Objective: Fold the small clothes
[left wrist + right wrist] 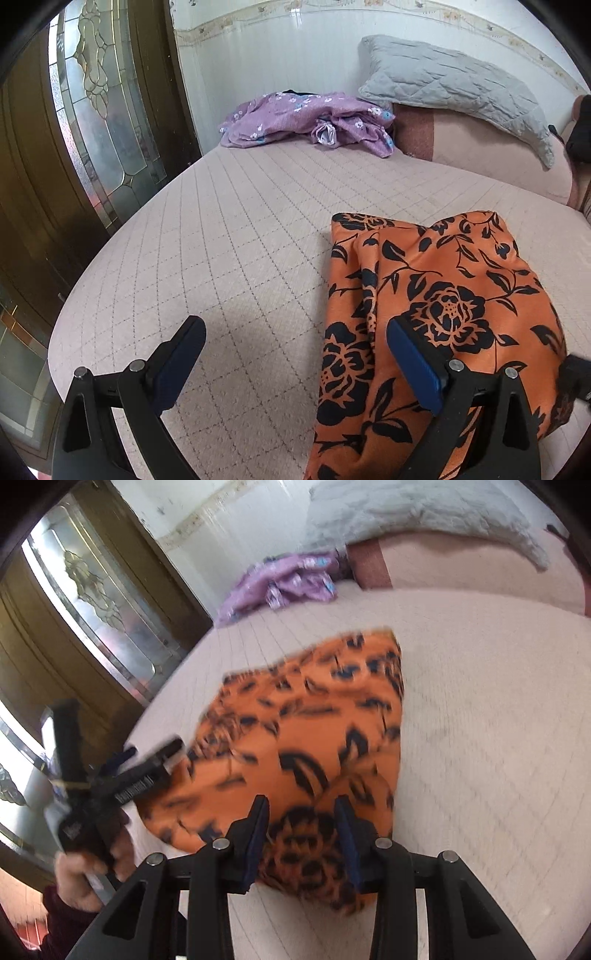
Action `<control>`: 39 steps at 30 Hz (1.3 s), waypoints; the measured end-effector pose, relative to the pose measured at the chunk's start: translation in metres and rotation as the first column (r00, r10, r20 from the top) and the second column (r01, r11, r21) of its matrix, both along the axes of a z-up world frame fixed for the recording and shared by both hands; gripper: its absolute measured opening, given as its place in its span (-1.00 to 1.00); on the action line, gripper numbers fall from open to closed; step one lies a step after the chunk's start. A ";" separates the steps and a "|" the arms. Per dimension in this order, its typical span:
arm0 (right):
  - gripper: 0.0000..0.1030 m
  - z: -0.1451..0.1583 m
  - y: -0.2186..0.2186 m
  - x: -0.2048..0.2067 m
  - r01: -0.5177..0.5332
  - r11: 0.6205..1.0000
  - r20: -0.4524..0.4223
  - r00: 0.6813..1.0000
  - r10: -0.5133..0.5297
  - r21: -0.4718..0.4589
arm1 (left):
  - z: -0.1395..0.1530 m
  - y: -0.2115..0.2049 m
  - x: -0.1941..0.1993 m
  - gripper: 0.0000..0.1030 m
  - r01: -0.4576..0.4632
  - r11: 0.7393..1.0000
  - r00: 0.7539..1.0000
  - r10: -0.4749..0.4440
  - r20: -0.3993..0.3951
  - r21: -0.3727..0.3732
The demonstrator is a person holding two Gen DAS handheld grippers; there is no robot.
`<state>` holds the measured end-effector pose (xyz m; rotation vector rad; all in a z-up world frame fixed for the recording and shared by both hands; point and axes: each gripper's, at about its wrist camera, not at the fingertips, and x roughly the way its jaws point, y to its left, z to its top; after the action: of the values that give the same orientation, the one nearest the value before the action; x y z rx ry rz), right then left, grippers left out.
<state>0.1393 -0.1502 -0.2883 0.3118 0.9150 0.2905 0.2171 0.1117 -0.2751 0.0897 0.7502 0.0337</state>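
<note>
An orange garment with black flowers (436,295) lies folded on the pale quilted bed (229,251). My left gripper (295,328) is open and empty above the bed; its right finger hangs over the garment's left part. In the blurred right wrist view the same garment (306,723) fills the middle. My right gripper (301,805) is open, its fingers straddling the garment's near edge, not closed on it. The left gripper (155,757) shows at the garment's left edge, held by a hand.
A crumpled purple flowered garment (306,118) lies at the far end of the bed. A grey quilted pillow (458,85) rests on a pink bolster (491,155) at the far right. A wooden door with leaded glass (96,110) stands left of the bed.
</note>
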 end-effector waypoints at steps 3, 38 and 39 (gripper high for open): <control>-0.21 -0.006 -0.002 -0.003 0.017 1.000 0.008 1.000 -0.018 0.021 | 0.001 0.001 -0.002 0.91 0.000 1.000 1.000 0.000 0.005 -0.005; 0.05 0.018 -0.004 -0.045 0.038 0.999 0.113 0.993 -0.036 -0.018 | 0.027 -0.011 -0.021 0.91 0.077 0.996 0.990 -0.071 0.122 -0.043; 0.05 0.018 -0.005 -0.046 0.042 0.999 0.113 0.993 -0.040 -0.013 | 0.027 -0.011 -0.021 0.91 0.076 0.996 0.990 -0.071 0.122 -0.042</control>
<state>0.0938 -0.1553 -0.2706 0.2963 0.7980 0.2608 0.1959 0.1006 -0.2482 0.0706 0.6265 -0.0480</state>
